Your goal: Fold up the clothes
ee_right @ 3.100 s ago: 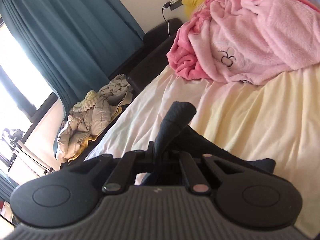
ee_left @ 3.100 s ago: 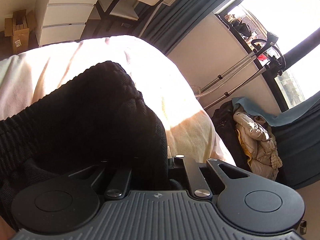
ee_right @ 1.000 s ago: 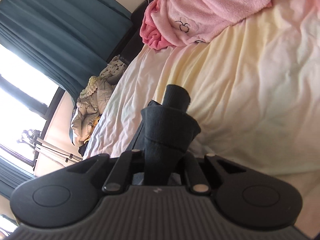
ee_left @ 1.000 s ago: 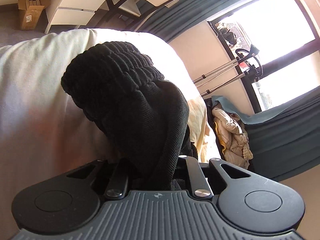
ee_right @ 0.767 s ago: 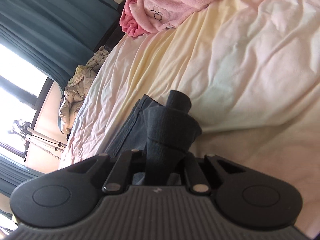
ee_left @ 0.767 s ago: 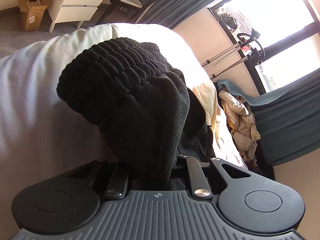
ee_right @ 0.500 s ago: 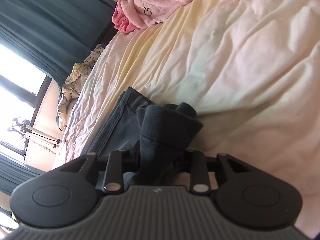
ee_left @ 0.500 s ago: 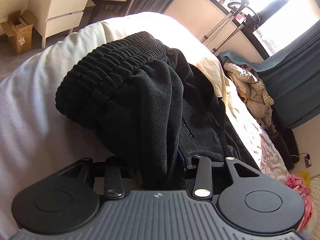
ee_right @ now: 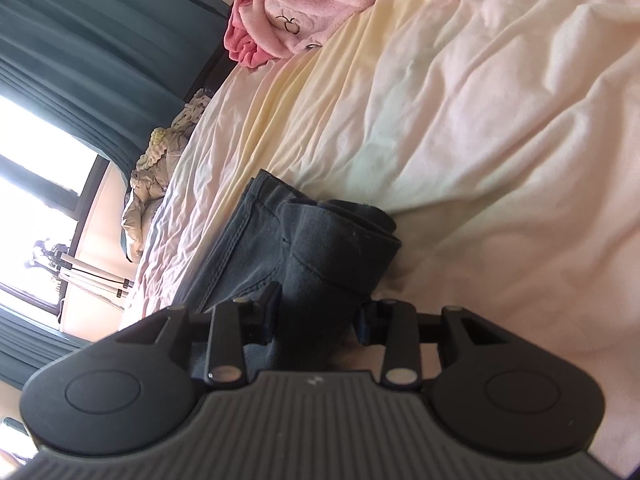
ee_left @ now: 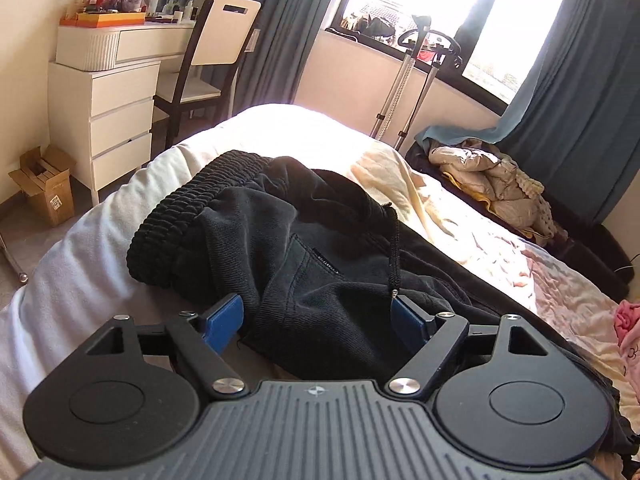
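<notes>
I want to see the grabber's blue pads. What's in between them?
In the left wrist view, the black trousers lie on the bed between the left gripper's open blue pads, which have just been opening.

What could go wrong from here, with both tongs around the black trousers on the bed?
1. The drawstring hangs by the left tongs' just-opened pads; withdrawing could snag it and drag the black trousers.
2. The right tongs, just opened, have the bunched leg end between them; it may unroll.
3. The ribbed waistband lies near the bed edge and could slide off.
</notes>
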The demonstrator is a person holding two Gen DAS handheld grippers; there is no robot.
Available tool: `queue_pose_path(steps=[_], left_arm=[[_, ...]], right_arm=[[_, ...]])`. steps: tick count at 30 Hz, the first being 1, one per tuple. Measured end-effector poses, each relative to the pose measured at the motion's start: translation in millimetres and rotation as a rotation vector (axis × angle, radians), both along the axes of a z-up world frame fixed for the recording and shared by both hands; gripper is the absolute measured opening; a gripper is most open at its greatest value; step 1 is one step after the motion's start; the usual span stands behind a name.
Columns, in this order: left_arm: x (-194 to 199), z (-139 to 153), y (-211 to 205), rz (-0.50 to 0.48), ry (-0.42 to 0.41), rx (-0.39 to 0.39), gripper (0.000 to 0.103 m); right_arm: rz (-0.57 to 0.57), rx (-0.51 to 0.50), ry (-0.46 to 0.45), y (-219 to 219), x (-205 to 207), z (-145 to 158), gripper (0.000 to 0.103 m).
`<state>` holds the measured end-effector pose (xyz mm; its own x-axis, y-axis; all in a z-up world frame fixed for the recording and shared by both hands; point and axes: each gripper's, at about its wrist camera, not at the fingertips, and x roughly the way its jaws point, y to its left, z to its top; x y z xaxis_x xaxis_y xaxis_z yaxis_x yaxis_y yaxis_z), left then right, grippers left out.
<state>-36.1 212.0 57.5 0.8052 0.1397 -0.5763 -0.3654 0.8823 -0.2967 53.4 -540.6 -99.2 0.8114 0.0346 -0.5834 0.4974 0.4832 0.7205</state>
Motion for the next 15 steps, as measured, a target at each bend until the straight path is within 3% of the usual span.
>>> queue_pose_path(steps=[2, 8, 15], left_arm=[[12.0, 3.6, -28.7, -0.021, -0.009, 0.026, 0.088], [56.2, -2.7, -122.7, -0.121, -0.008, 0.056, 0.088], [101.2, -43.5, -218.1, -0.258, 0.042, 0.112, 0.088]], right_arm=[[-0.001, 0.002, -0.013, 0.9, -2.8, 2.9, 0.038], [-0.035, 0.154, -0.191, -5.3, -15.2, 4.0, 0.038], [-0.032, 0.149, -0.239, -4.5, -13.0, 14.5, 0.038]])
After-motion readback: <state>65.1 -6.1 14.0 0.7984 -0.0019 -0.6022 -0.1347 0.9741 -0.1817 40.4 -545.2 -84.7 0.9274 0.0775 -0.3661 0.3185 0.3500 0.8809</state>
